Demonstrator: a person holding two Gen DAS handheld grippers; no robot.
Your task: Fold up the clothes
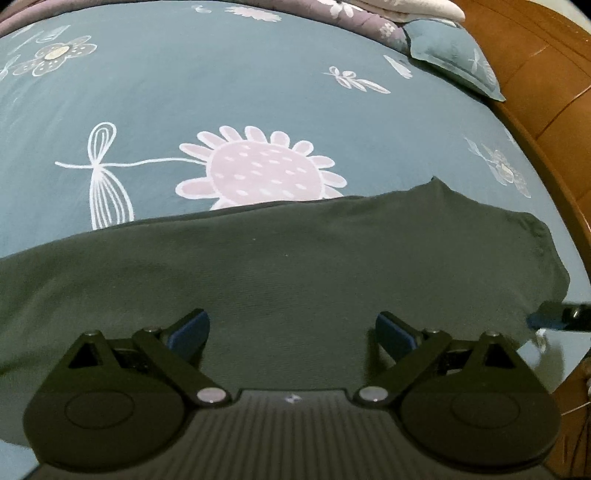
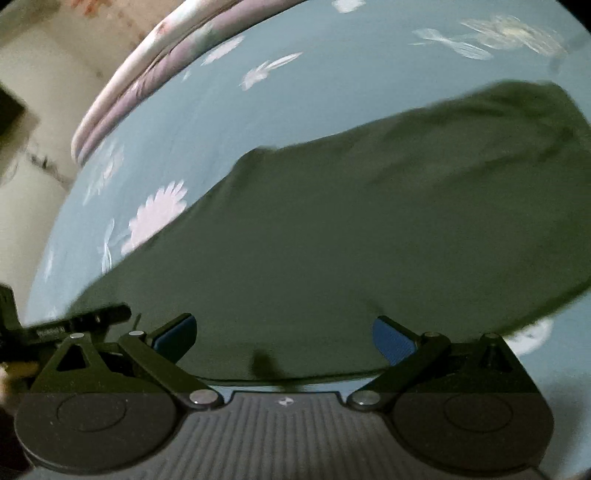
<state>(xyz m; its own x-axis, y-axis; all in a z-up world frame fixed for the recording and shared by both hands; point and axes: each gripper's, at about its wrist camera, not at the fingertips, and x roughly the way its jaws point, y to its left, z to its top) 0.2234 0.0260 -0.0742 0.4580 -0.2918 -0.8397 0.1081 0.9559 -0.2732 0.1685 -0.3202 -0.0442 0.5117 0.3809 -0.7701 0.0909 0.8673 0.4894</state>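
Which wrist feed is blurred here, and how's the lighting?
Right wrist view: motion-smeared, the dark green garment and bedsheet prints are soft, though the right tongs read sharp. Left wrist view: crisp, flower prints on the bedsheet are clean. Both dim, no glare, strong fisheye bending.

We see a bed (image 1: 258, 92) covered with a blue-grey sheet that has white and pink flower drawings. On it, in the lower half of the left wrist frame, lies a dark green garment (image 1: 295, 266), spread flat from the left edge to the right side. In the right wrist frame the same garment (image 2: 351, 240) fills the middle and the right. At the upper right of the left wrist frame a pillow (image 1: 454, 55) in the same cloth rests on the bed, and a purple floral quilt (image 1: 354, 14) lies along the top edge.
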